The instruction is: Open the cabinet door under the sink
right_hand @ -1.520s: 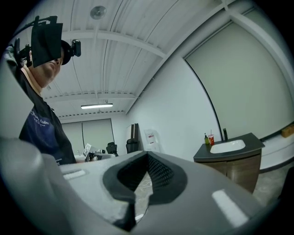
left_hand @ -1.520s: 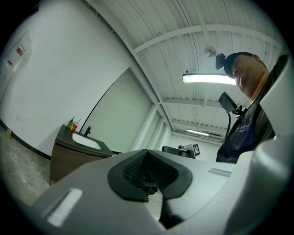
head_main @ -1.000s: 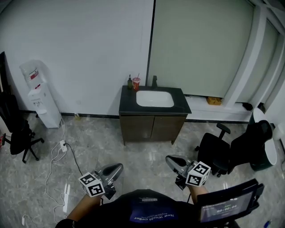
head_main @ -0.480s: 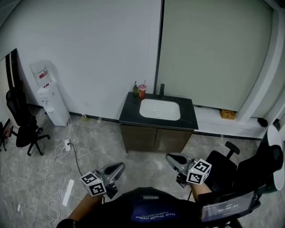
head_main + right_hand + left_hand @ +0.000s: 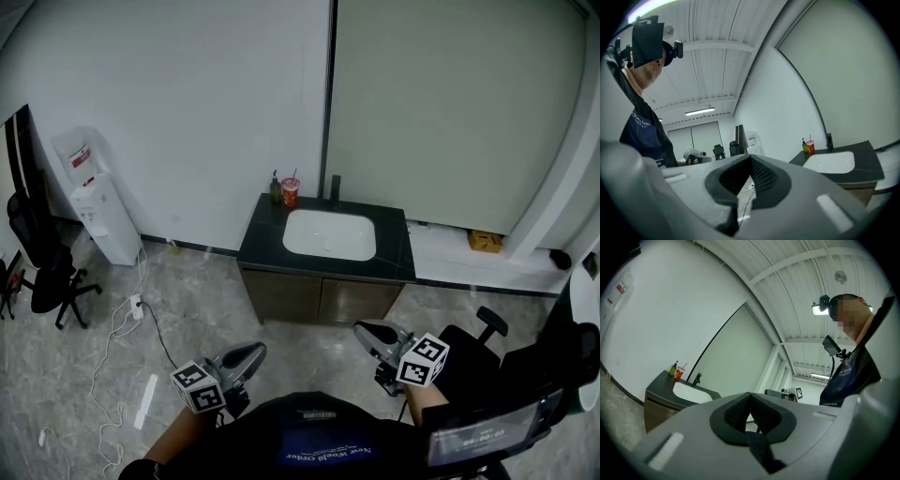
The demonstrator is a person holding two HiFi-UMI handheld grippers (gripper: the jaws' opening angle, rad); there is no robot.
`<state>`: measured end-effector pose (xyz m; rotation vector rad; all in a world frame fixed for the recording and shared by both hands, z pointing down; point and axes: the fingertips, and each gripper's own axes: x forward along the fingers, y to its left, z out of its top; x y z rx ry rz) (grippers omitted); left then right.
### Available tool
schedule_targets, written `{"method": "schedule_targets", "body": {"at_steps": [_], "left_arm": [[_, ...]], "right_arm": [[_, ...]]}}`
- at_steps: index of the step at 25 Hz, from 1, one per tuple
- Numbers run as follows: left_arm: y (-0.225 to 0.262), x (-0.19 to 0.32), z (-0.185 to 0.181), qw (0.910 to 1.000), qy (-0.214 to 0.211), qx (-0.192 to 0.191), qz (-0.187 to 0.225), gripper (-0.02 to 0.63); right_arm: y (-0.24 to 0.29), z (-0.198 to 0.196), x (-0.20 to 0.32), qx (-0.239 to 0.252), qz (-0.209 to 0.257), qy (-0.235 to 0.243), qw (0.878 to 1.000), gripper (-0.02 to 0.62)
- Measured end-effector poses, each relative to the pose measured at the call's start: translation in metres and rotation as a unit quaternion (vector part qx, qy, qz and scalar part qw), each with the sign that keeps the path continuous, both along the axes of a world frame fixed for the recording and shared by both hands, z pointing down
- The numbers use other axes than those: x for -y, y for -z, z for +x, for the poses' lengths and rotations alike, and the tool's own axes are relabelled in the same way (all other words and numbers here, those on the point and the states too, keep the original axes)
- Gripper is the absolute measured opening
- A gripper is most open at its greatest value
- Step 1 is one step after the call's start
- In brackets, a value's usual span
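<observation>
Cabinet doors [image 5: 319, 300] below the sink [image 5: 328, 234] are both shut, their fronts flush, with a thin seam down the middle. The sink is a white basin set in a dark countertop [image 5: 258, 242] that stands against the wall [image 5: 187, 112]. At the countertop's back left corner a green bottle [image 5: 275, 190] and a red cup [image 5: 290, 195] with a straw stand just beside each other. A dark tap [image 5: 335, 187] rises at the back edge behind the basin.

The left gripper [image 5: 255, 351] and right gripper [image 5: 360, 329] hang low in the head view, close to the person's body and well apart from the cabinet, both pointing roughly toward it. Each gripper's own view shows its dark pads pressed together with nothing between them, so both are clenched and empty.

Along the wall at the floor's left side stands a white water dispenser [image 5: 98, 211], with a black office chair [image 5: 42, 272] near it. A white cable [image 5: 131, 314] trails across the grey floor [image 5: 197, 291] between the dispenser and the cabinet.
</observation>
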<state>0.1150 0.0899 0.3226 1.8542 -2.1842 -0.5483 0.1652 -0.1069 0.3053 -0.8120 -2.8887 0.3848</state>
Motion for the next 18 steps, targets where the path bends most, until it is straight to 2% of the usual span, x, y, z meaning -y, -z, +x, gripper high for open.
{"method": "schedule_targets", "body": {"at_steps": [4,8,13,18], "left_arm": [[-0.007,0.012,-0.043,0.9998,-0.015,-0.014,0.008,0.002],[-0.009,0.025,-0.097,0.9986,-0.048,-0.016,0.013,0.002],[0.0,0.035,-0.17,0.9946,-0.103,-0.005,0.014,0.002],[0.005,0.043,-0.237,0.9912,-0.132,-0.002,0.01,0.002]], "right_arm": [[-0.006,-0.036,0.009,-0.004,0.002,-0.019,1.0,0.002],[-0.003,-0.079,0.01,-0.005,0.013,-0.044,0.999,0.002],[0.012,-0.139,0.011,0.0,0.019,-0.09,0.996,0.002],[0.011,-0.195,0.013,-0.008,0.02,-0.117,0.993,0.002]]}}
